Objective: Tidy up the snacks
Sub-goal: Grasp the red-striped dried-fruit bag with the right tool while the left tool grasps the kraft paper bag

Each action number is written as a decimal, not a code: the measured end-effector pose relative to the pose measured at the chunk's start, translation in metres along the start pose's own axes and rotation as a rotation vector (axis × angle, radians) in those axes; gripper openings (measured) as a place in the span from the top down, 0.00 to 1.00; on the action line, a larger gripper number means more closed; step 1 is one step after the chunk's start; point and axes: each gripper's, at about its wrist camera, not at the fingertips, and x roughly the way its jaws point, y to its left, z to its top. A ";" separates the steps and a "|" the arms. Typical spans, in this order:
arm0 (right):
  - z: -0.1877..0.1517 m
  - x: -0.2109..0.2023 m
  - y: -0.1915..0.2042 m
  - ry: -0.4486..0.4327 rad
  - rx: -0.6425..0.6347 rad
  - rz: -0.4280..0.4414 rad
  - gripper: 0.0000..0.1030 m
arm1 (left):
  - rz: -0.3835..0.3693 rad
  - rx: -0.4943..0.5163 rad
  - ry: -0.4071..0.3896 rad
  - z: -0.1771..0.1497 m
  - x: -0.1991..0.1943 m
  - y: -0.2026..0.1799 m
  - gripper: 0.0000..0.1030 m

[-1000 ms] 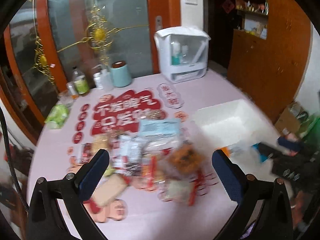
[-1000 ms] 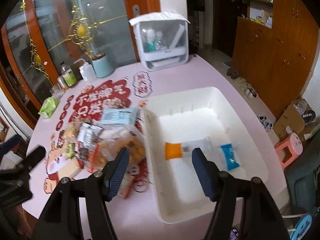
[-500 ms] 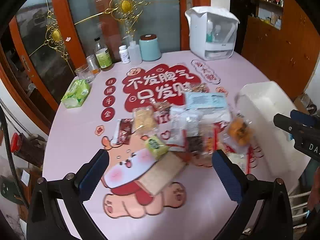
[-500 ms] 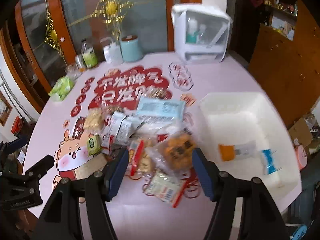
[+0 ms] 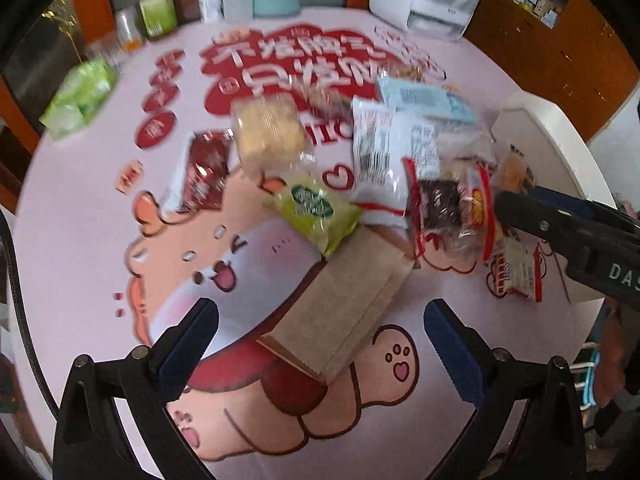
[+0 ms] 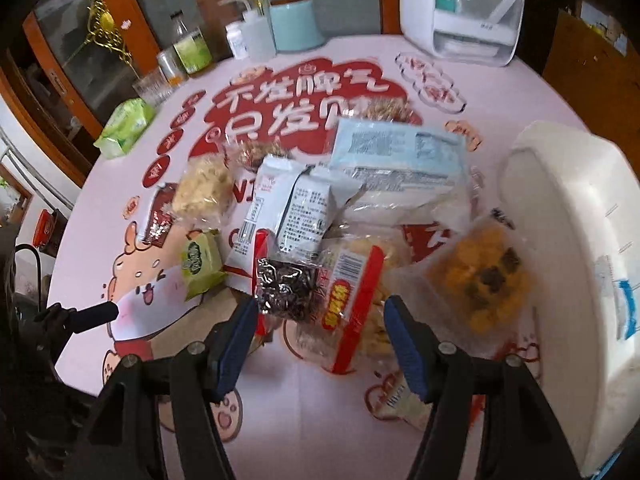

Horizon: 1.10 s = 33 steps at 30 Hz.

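A pile of snack packets lies on the pink printed table cover [image 5: 80,240]. My left gripper [image 5: 320,328] hangs open just above a brown paper packet [image 5: 344,300], one finger on either side of it. A green packet [image 5: 316,208] lies just beyond. My right gripper [image 6: 320,316] is open over a clear packet with red edges [image 6: 340,300] and dark contents. An orange snack bag [image 6: 480,280] lies to its right, beside the white bin [image 6: 560,208]. The right gripper's finger [image 5: 560,232] also shows at the right of the left wrist view.
At the back of the table stand a white lidded box [image 6: 460,8], a teal canister [image 6: 294,20], bottles [image 6: 192,48] and glasses. A green tissue pack [image 6: 126,126] lies at the left edge. The round table's edge runs close behind both grippers.
Both grippers have dropped toward the snack pile, which now looks much larger. The right one swung left from over the white bin to the packets. Neither has taken hold of anything.
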 end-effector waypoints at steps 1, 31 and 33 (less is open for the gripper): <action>0.001 0.005 0.001 0.009 0.005 -0.002 0.36 | -0.006 0.006 0.012 0.000 0.007 0.001 0.01; 0.007 0.017 0.024 -0.059 -0.090 -0.052 0.56 | 0.057 0.155 0.062 -0.009 0.046 -0.036 0.34; 0.006 0.013 0.020 -0.060 -0.073 -0.036 0.56 | 0.057 0.147 0.061 -0.010 0.044 -0.036 0.35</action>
